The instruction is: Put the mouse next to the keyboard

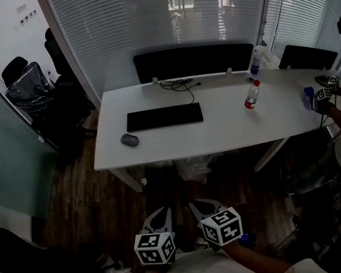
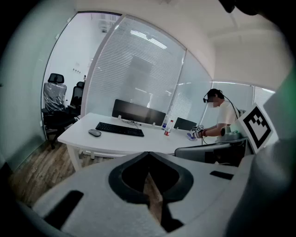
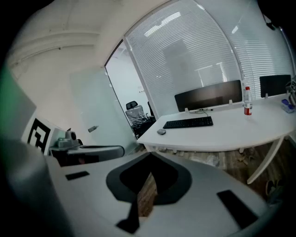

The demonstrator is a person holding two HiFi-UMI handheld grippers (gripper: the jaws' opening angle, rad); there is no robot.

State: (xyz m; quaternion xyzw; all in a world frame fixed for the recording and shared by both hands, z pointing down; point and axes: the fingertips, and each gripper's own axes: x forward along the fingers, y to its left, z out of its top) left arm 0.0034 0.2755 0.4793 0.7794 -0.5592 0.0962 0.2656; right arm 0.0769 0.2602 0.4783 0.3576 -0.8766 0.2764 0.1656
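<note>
Head view: the left claw [image 1: 163, 212] and right claw [image 1: 193, 204] hang side by side, low and close to the body, both pointing toward the white table [image 1: 235, 131]. The mouse [image 1: 130, 140] lies far ahead of them, a little left of the left claw's line, just off the front left corner of the keyboard [image 1: 163, 117]. A bottle [image 1: 252, 94] stands ahead and right of the right claw.

Left gripper view: its jaws meet at the tips with nothing between. The mouse sits far ahead and to the left, with the keyboard to its right.

Right gripper view: these jaws are also together and empty. The mouse is far ahead, slightly right of centre.

The step looks like the approach. The left claw seems better placed: step in, spread its jaws before arriving, come down over the mouse's flanks, and close gently so it does not skid on the smooth top
</note>
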